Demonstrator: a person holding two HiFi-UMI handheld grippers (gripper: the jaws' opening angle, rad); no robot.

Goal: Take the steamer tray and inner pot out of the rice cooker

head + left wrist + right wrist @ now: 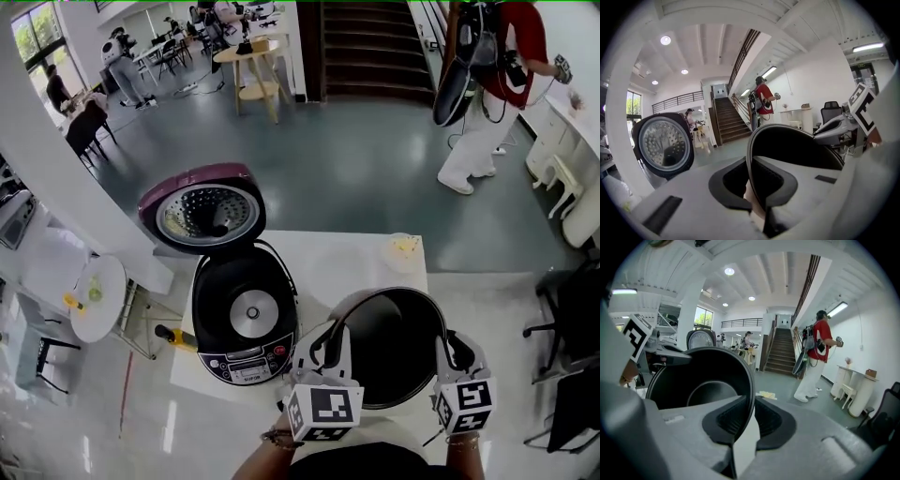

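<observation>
The black inner pot (394,347) is out of the rice cooker (246,323) and held just to its right over the white table (347,258). My left gripper (323,352) is shut on the pot's left rim, and my right gripper (457,354) is shut on its right rim. In the left gripper view the pot's rim (797,140) runs between the jaws of the left gripper (757,187). In the right gripper view the pot (703,380) sits in the right gripper (750,416). The cooker stands open with its lid (202,211) up and its bare heating plate (251,314) showing.
A small pale round dish (405,251) lies at the table's far right corner. A yellow-handled tool (173,336) lies by the cooker's left side. A round white side table (98,298) stands to the left. A person in red (497,84) stands on the floor beyond.
</observation>
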